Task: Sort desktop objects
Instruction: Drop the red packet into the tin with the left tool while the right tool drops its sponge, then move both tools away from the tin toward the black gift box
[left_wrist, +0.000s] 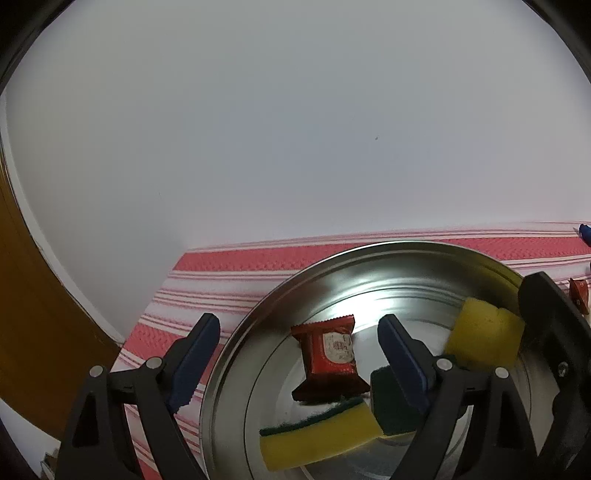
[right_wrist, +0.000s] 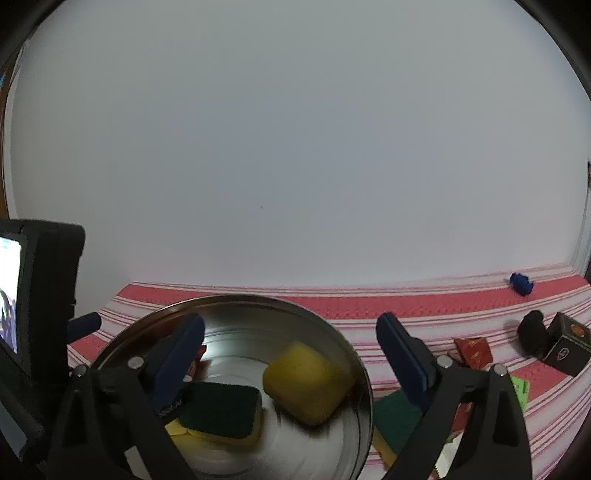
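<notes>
A round steel bowl (left_wrist: 258, 317) sits on a red-and-white striped cloth (left_wrist: 229, 258). In it lie a red snack packet (left_wrist: 330, 350), a yellow sponge with a green scrub side (left_wrist: 317, 439) and a plain yellow sponge (left_wrist: 484, 332). My left gripper (left_wrist: 295, 358) is open over the bowl's left rim, empty. My right gripper (right_wrist: 291, 354) is open above the bowl (right_wrist: 354, 354); the yellow sponge (right_wrist: 308, 382) lies free between its fingers, and the green-topped sponge (right_wrist: 221, 410) sits by its left finger.
On the cloth right of the bowl lie a red packet (right_wrist: 472, 350), a green sponge (right_wrist: 397, 413), a green packet (right_wrist: 521, 391), a black box (right_wrist: 567, 347), a black object (right_wrist: 532, 332) and a blue object (right_wrist: 521, 283). A white wall stands behind.
</notes>
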